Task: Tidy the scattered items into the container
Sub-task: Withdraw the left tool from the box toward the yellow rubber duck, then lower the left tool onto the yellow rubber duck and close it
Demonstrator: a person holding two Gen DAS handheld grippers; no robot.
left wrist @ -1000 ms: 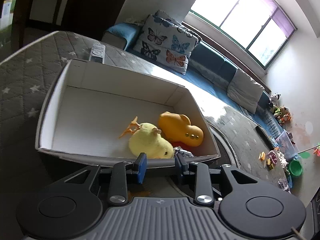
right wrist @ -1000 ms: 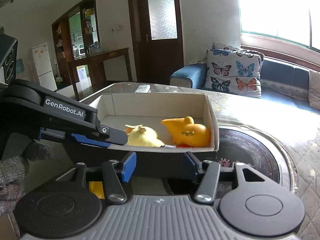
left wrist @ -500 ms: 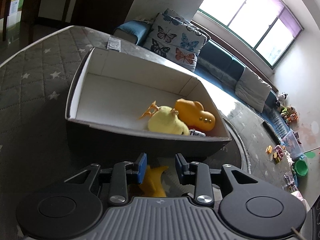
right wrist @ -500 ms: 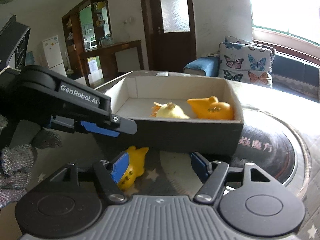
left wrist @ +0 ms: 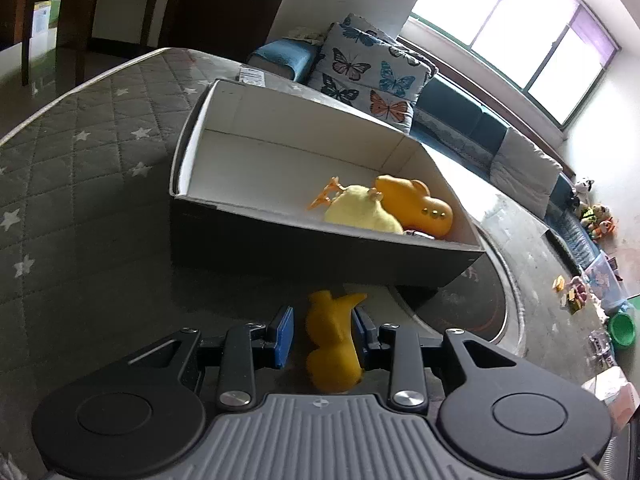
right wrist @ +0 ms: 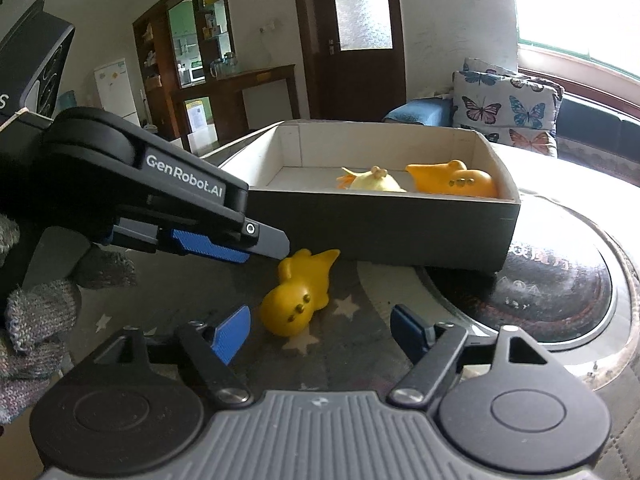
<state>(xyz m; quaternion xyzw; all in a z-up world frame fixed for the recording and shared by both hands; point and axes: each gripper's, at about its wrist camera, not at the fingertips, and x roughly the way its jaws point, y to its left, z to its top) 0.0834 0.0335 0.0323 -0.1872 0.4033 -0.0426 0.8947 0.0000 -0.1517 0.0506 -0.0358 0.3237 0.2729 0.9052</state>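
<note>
Now I have my left gripper point(left wrist: 320, 334) spread apart around the yellow toy point(left wrist: 332, 344) lying just near of the box point(left wrist: 320, 256), ready to pinch, while my right gripper point(right wrist: 320, 330) waits open nearby.

We saw a yellow toy point(right wrist: 295, 300) lying on its side just outside the box point(right wrist: 384, 232), near its dark front wall. Inside the box lay an orange toy point(right wrist: 454, 179) touching a pale yellow plush point(right wrist: 376, 182).
</note>
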